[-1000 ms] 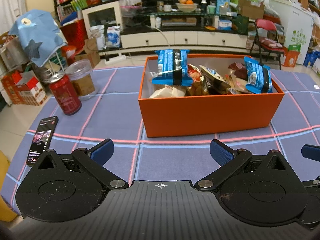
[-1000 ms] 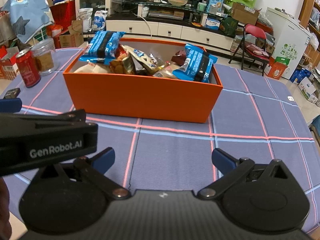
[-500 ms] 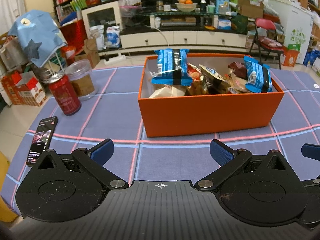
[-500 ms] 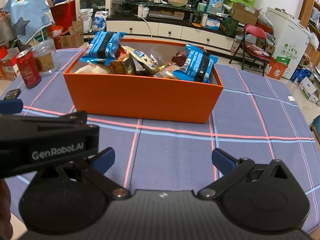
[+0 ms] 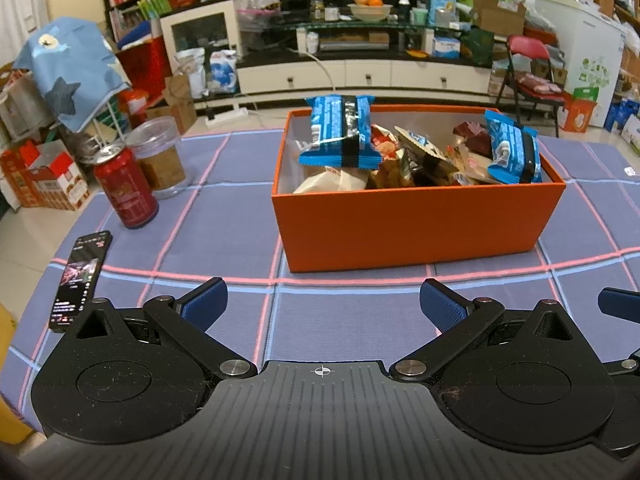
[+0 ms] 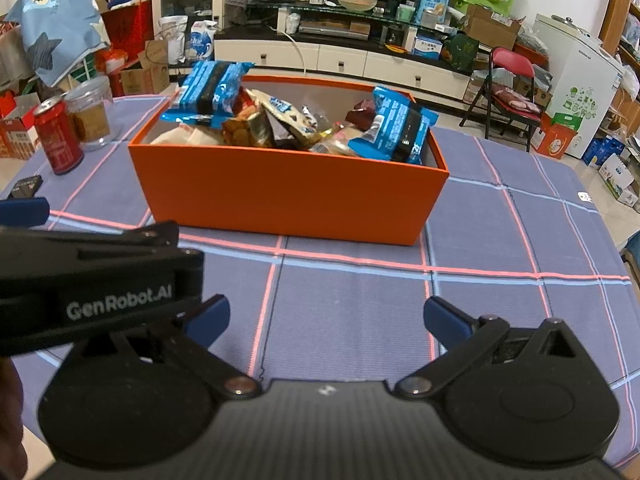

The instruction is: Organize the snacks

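Looking from a second ago to now, almost nothing has moved: your left gripper and right gripper both wait low at 6 o'clock with their fingers wide apart and nothing in them. The orange box sits at 12 o'clock on the blue checked tablecloth, full of snacks, with blue cookie packs on top. So you seem to be done.
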The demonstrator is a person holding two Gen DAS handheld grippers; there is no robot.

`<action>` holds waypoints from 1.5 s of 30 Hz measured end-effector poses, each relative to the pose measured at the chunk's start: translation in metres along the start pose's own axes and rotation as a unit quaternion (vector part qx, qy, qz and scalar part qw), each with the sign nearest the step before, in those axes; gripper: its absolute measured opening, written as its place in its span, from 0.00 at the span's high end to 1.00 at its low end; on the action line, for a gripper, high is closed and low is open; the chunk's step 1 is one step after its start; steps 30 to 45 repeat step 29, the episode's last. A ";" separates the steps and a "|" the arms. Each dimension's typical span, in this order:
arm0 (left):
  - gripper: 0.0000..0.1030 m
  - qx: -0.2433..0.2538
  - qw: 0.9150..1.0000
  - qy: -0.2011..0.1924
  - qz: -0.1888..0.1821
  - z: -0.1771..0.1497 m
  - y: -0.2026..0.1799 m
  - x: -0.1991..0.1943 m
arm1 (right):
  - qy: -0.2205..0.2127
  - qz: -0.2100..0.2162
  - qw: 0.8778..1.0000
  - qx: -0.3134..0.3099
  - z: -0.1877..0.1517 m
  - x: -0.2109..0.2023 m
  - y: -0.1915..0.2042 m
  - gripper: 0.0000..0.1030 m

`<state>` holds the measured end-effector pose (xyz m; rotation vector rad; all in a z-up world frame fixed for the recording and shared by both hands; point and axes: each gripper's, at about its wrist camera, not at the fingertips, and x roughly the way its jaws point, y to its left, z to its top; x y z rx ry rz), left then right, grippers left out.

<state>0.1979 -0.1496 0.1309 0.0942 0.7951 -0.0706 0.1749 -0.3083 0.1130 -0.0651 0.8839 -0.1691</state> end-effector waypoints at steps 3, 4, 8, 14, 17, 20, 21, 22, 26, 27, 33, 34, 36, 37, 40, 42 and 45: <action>0.16 -0.004 1.000 0.002 -0.006 0.001 0.001 0.000 | 0.000 0.000 1.000 0.000 0.000 0.000 0.000 0.01; 0.16 -0.003 1.000 0.001 -0.006 0.001 0.000 0.000 | 0.000 0.000 1.000 0.000 0.000 0.000 0.000 0.01; 0.16 -0.002 1.000 0.001 -0.006 0.001 0.000 0.000 | 0.000 0.000 1.000 0.000 0.000 0.000 0.000 0.01; 0.16 0.001 1.000 0.001 -0.007 0.000 -0.001 0.000 | 0.000 0.001 1.000 -0.001 0.000 0.001 0.000 0.01; 0.16 0.004 1.000 0.000 -0.006 0.000 -0.001 0.001 | 0.000 0.001 1.000 -0.001 -0.001 0.001 0.000 0.01; 0.16 0.004 1.000 0.000 -0.006 0.000 -0.002 0.001 | 0.000 0.001 1.000 -0.001 -0.001 0.002 0.001 0.01; 0.16 0.005 1.000 -0.001 -0.006 0.000 -0.002 0.001 | 0.000 0.001 1.000 -0.001 -0.001 0.002 0.000 0.01; 0.16 0.007 1.000 -0.001 -0.005 0.000 -0.002 0.001 | 0.000 0.002 1.000 -0.001 -0.001 0.002 0.000 0.01; 0.19 0.005 1.000 -0.015 -0.010 -0.004 -0.002 -0.003 | 0.000 0.001 1.000 -0.002 -0.001 0.002 0.000 0.01; 0.19 0.011 1.000 -0.016 -0.012 -0.004 -0.003 -0.004 | 0.001 0.001 1.000 -0.001 -0.001 0.003 0.000 0.01; 0.19 0.016 1.000 -0.022 -0.012 -0.004 -0.004 -0.005 | 0.000 0.001 1.000 -0.002 -0.001 0.003 -0.002 0.01; 0.19 0.016 1.000 -0.022 -0.012 -0.004 -0.004 -0.005 | 0.000 0.001 1.000 -0.002 -0.001 0.003 -0.002 0.01; 0.19 0.016 1.000 -0.022 -0.012 -0.004 -0.004 -0.005 | 0.000 0.001 1.000 -0.002 -0.001 0.003 -0.002 0.01; 0.19 0.016 1.000 -0.022 -0.012 -0.004 -0.004 -0.005 | 0.000 0.001 1.000 -0.002 -0.001 0.003 -0.002 0.01; 0.19 0.016 1.000 -0.022 -0.012 -0.004 -0.004 -0.005 | 0.000 0.001 1.000 -0.002 -0.001 0.003 -0.002 0.01; 0.19 0.016 1.000 -0.022 -0.012 -0.004 -0.004 -0.005 | 0.000 0.001 1.000 -0.002 -0.001 0.003 -0.002 0.01; 0.19 0.016 1.000 -0.022 -0.012 -0.004 -0.004 -0.005 | 0.000 0.001 1.000 -0.002 -0.001 0.003 -0.002 0.01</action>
